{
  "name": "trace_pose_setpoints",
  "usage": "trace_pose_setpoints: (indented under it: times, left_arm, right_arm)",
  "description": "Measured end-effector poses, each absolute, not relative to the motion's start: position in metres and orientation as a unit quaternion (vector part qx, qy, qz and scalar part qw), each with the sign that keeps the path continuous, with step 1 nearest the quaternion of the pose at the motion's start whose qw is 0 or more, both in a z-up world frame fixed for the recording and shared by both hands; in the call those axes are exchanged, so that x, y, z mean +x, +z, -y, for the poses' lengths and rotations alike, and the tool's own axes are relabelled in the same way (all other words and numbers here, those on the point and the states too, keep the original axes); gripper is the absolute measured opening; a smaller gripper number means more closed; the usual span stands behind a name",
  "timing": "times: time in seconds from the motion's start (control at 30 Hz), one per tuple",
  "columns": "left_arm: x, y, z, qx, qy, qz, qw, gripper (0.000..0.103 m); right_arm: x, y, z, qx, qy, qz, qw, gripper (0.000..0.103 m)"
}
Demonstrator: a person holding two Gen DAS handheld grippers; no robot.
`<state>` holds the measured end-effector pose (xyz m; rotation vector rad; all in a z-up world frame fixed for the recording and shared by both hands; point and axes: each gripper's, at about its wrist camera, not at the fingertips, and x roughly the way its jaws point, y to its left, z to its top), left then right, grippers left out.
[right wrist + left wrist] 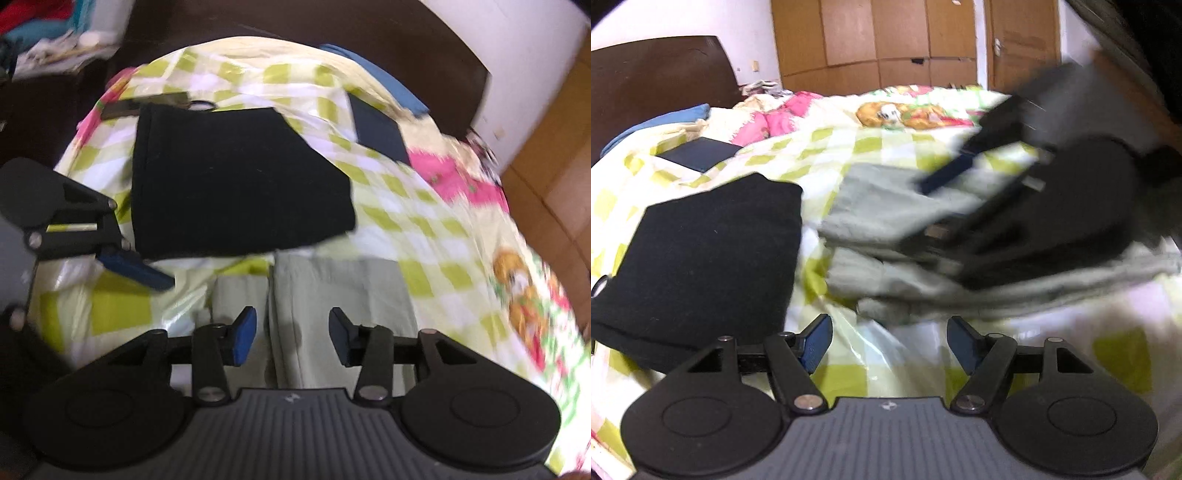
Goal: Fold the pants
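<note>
Pale grey-green pants (332,288) lie folded on the checked bedspread (424,229). My right gripper (291,328) hovers just over them, open, its pads pressing on nothing. In the left wrist view the same pants (886,206) sit right of centre, with the right gripper a blurred dark shape above them and one of its blue fingers (947,176) showing. My left gripper (886,332) is open over bare bedspread, just short of the pants' near edge. One of its blue fingers (140,271) shows at the left of the right wrist view.
A folded black garment (701,251) (236,177) lies beside the pants. Farther off are a flat dark blue item (698,155) (380,129), a blue pillow (665,122) and a dark headboard (657,74). Wooden wardrobe doors (879,40) stand behind the bed.
</note>
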<state>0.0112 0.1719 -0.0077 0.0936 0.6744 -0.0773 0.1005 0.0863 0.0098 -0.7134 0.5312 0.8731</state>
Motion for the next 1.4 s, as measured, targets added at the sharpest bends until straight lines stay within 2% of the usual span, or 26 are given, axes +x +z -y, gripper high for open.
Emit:
trace_pose_setpoints:
  times: [0.17,0.3,0.47,0.77,0.93,1.17,1.23,1.27,1.3,1.4]
  left_arm:
    - [0.018,0.014,-0.167,0.045,-0.042,-0.289,0.955,0.082]
    - [0.040,0.014,-0.161,0.067,-0.031,-0.290,0.954,0.082]
    - [0.041,0.009,-0.145,0.147,-0.036,-0.289,0.945,0.082]
    - [0.046,0.014,-0.110,0.138,-0.067,-0.306,0.940,0.082]
    - [0.046,0.017,-0.090,0.158,-0.079,-0.307,0.935,0.082]
    - [0.042,0.020,-0.075,0.174,-0.092,-0.306,0.931,0.082]
    - [0.041,0.020,-0.075,0.174,-0.092,-0.305,0.932,0.082]
    - [0.041,0.021,-0.076,0.174,-0.092,-0.304,0.932,0.082]
    - [0.042,0.021,-0.077,0.175,-0.091,-0.304,0.932,0.082]
    - [0.043,0.022,-0.080,0.176,-0.086,-0.302,0.933,0.082]
  right_arm:
    - [0.106,0.023,-0.012,-0.236,0.316,-0.307,0.866,0.052]
    - [0.101,0.024,0.051,-0.183,0.240,-0.346,0.888,0.054]
    - [0.077,0.012,0.092,-0.204,0.212,-0.359,0.886,0.054]
    - [0.043,-0.009,0.129,-0.259,0.179,-0.350,0.882,0.054]
    - [0.040,-0.012,0.147,-0.233,0.154,-0.349,0.894,0.054]
    - [0.031,-0.015,0.136,-0.256,0.153,-0.309,0.903,0.054]
    - [0.040,-0.015,0.140,-0.230,0.144,-0.316,0.909,0.051]
    - [0.046,-0.016,0.143,-0.222,0.132,-0.323,0.910,0.046]
    - [0.051,-0.019,0.146,-0.221,0.121,-0.330,0.910,0.033]
    - [0.059,-0.016,0.164,-0.165,0.102,-0.352,0.916,0.010]
